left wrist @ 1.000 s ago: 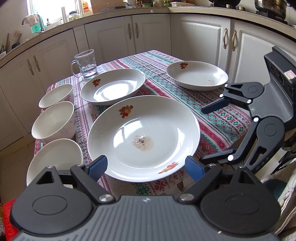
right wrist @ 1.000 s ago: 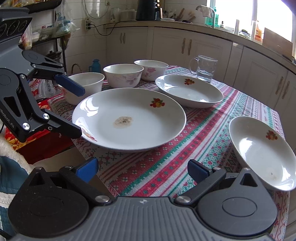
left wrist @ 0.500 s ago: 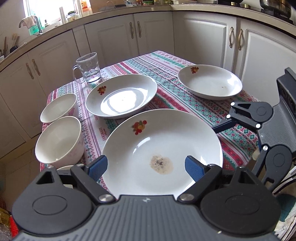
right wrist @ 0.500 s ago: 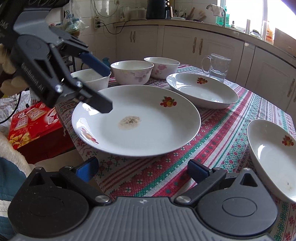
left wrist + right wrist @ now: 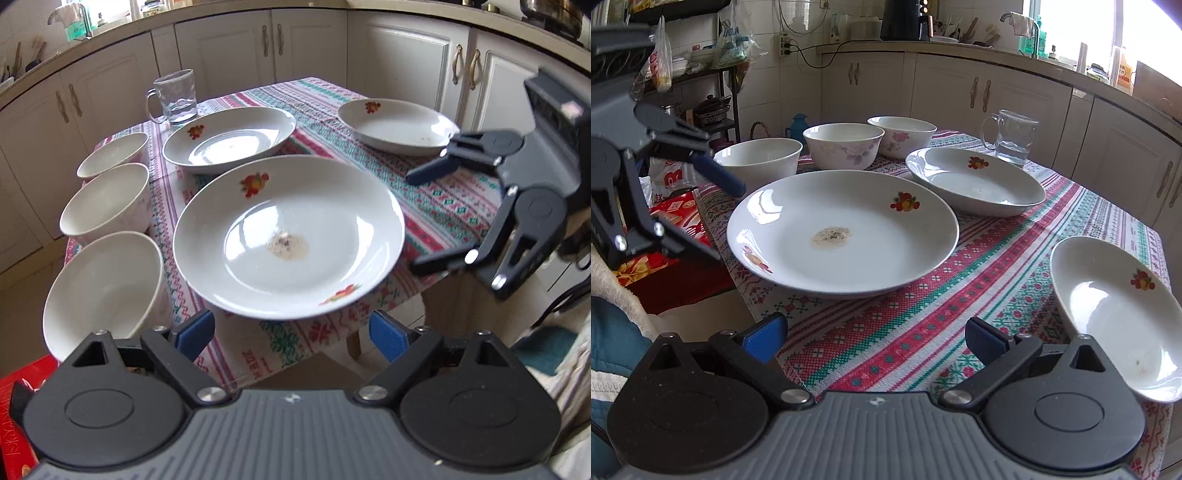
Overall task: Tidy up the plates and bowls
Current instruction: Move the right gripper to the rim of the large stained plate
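A large white plate [image 5: 288, 236] with a brown stain sits at the near edge of the table; it also shows in the right wrist view [image 5: 842, 229]. Two more white plates lie behind it [image 5: 229, 138] and to the right [image 5: 397, 125]. Three white bowls [image 5: 103, 291] [image 5: 107, 203] [image 5: 114, 153] line the left edge. My left gripper [image 5: 291, 336] is open and empty, just in front of the large plate. My right gripper [image 5: 875, 338] is open and empty over the tablecloth, and shows at the right of the left wrist view [image 5: 424, 218].
A glass mug [image 5: 173, 96] with water stands at the back of the table. The patterned tablecloth [image 5: 1015, 266] covers the table. White cabinets [image 5: 229, 48] surround it. A red box [image 5: 676, 214] lies on the floor by the bowls.
My left gripper has pulled back and to the left, away from the large plate. The right gripper has barely shifted. Both stay open.
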The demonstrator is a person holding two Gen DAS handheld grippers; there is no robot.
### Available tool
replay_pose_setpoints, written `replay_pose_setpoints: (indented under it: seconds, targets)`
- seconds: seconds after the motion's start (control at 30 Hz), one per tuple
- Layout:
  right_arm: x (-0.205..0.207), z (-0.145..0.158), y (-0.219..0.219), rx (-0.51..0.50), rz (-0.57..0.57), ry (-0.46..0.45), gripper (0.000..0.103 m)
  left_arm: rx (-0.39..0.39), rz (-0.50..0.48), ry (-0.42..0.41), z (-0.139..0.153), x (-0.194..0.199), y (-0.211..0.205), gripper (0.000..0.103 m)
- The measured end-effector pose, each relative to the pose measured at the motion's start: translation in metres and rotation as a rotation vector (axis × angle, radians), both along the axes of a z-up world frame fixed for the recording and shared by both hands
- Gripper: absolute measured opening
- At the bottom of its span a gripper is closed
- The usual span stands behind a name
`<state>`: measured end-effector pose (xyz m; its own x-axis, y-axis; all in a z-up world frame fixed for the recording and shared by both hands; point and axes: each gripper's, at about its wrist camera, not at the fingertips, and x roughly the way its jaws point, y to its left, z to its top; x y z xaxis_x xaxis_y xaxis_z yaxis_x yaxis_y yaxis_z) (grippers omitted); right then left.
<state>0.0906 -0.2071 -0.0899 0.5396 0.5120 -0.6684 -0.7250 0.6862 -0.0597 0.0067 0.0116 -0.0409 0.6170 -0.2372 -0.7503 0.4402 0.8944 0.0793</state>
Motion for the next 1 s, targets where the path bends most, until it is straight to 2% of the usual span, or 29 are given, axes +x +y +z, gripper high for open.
replay_pose_setpoints:
  seconds: [0.2, 0.47, 0.7, 1.0]
  targets:
    - [0.003, 0.018, -0.012, 0.033, -0.013, 0.016, 0.103, 0.046, 0.013, -0.049, -0.021, 0.001, -0.005, 0.091]
    - [0.036, 0.038, -0.009, 0.089, -0.009, 0.092, 0.103, -0.004, 0.010, -0.074, -0.027, 0.005, -0.005, 0.092]
    - [0.076, 0.045, 0.014, 0.047, 0.046, 0.183, 0.103, -0.042, 0.002, -0.100, -0.024, 0.008, -0.001, 0.092]
    - [0.100, 0.039, 0.043, -0.027, 0.170, 0.210, 0.103, -0.063, 0.020, -0.123, -0.025, 0.007, 0.001, 0.092]
